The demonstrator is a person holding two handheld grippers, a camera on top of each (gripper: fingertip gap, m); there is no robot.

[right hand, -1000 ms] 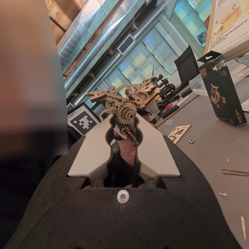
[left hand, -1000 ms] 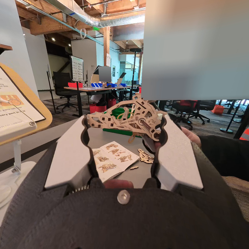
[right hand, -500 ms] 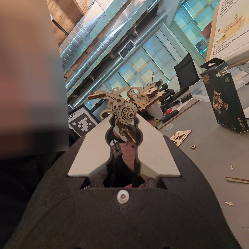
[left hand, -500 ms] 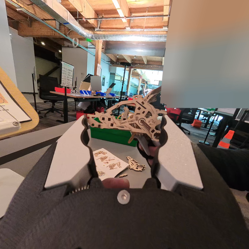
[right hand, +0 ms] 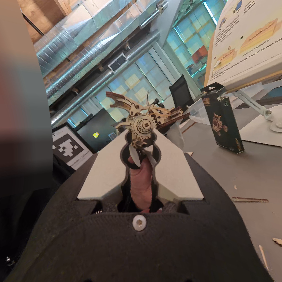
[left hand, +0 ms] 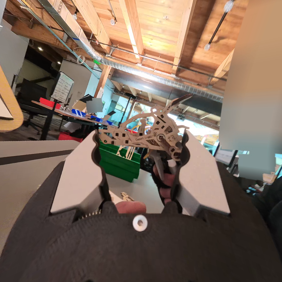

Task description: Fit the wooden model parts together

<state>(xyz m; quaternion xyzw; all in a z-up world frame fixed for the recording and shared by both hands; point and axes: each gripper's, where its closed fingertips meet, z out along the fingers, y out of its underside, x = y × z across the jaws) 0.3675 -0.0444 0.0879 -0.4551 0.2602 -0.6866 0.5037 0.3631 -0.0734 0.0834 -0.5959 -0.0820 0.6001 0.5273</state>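
Right gripper (right hand: 141,141): pale grey fingers pinch the gear end of the laser-cut pale wooden model frame (right hand: 143,120), raised clear of the grey table (right hand: 228,167). Left gripper (left hand: 140,137): fingers spread wide, the same model frame (left hand: 141,135) spanning the gap between their tips; whether they press it cannot be told. Behind stands a green plastic bin (left hand: 120,163); a dark printed box (right hand: 221,123) stands upright on the table.

Loose wooden piece (left hand: 126,197) partly behind gripper (left hand: 140,146).
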